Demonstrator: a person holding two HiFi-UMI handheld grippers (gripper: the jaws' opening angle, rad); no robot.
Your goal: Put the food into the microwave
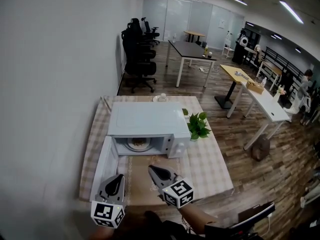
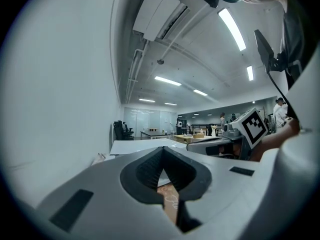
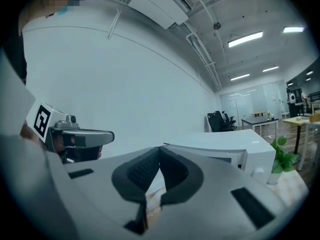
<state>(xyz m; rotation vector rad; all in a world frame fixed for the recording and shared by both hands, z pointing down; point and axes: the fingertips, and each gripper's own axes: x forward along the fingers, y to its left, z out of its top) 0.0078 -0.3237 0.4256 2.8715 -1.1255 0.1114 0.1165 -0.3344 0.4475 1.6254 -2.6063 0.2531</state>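
Note:
A white microwave [image 1: 147, 119] stands on a checked tablecloth [image 1: 210, 159], its door [image 1: 105, 166] swung open to the left. Inside it sits a plate of food [image 1: 138, 143]. My left gripper [image 1: 119, 176] hovers just in front of the open door, shut and empty. My right gripper [image 1: 150, 168] hangs in front of the oven's mouth, also shut with nothing in it. In the left gripper view the tips of the left gripper [image 2: 161, 149] meet, with the microwave's top [image 2: 140, 145] beyond. In the right gripper view the right gripper [image 3: 161, 148] points at the microwave [image 3: 225, 146].
A small green potted plant [image 1: 197, 125] stands at the microwave's right side. A white wall runs along the left of the table. Office desks [image 1: 192, 51] and black chairs [image 1: 137, 49] fill the room behind.

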